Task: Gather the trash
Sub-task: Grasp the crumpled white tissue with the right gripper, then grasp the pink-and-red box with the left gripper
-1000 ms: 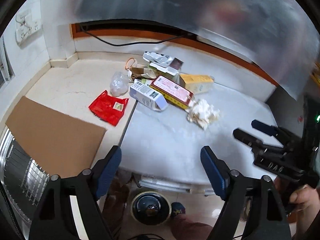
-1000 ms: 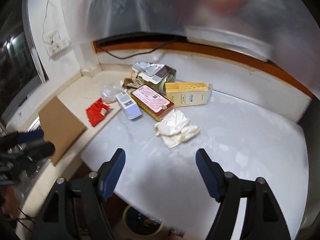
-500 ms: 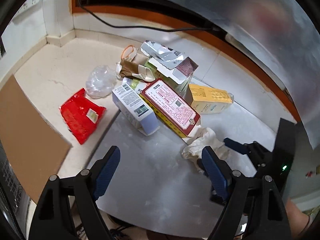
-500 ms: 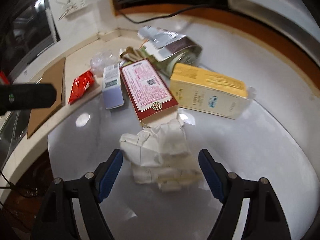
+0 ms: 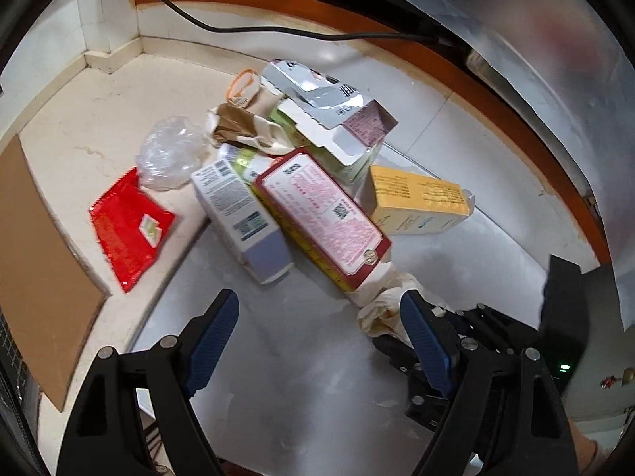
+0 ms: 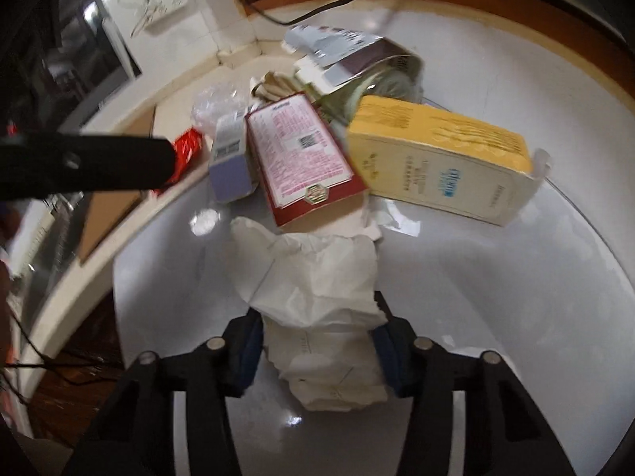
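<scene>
Right claw now closing, crumpled paper between

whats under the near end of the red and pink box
The crumpled white paper runs under the near end of the red and pink box, on the white table. How far under is covered.

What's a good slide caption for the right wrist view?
Right gripper closing around crumpled white paper in front of red box and yellow box.
</scene>
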The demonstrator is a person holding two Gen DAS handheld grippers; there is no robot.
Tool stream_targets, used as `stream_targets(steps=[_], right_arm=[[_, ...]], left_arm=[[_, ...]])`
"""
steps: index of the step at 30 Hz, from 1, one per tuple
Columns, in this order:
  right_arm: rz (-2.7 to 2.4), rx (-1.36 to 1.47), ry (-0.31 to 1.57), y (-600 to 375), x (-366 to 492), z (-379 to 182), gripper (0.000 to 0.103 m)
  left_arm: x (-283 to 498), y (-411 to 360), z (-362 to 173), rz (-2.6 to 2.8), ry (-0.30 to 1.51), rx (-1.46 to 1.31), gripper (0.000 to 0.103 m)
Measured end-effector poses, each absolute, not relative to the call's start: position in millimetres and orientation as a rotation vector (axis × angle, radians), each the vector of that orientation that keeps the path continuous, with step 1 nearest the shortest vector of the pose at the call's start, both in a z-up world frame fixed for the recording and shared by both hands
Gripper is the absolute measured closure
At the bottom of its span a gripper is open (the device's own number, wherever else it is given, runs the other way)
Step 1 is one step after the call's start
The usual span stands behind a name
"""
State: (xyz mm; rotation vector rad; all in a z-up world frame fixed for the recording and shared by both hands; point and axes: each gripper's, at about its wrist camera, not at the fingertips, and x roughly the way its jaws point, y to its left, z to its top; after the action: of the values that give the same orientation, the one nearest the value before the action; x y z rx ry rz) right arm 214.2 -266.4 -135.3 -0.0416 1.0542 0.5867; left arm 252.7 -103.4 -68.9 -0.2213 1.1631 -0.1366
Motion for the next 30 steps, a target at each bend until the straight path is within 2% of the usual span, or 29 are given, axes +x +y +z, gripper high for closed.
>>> stream_targets(steps=[4, 12, 16, 30], right_arm=[[0.554, 0.011, 1.015, -291.8, 217.0, -119.8, 0.061], [0.513, 0.08, 0.944, -327.0, 228.4, -99.9, 0.062], [0.511, 0.093, 0.934, -333.9, 229.9, -99.5, 0.062], [0.511, 0.097, 0.944, -336.3, 232.9, -111.7, 0.062]], left_arm=[[265.8, -112.6, -75.9, -0.115, 1.19, -0.277, 0.021], [290.0, -122.6, -105.2, -0.101, 1.258, -0.409, 0.03], [298.8, -122.5, -120.4, -0.068, 1.265, -0.498, 0.031], [319.0, -125.4, -157.0, 0.001, 1.185, -0.596, 0.032]])
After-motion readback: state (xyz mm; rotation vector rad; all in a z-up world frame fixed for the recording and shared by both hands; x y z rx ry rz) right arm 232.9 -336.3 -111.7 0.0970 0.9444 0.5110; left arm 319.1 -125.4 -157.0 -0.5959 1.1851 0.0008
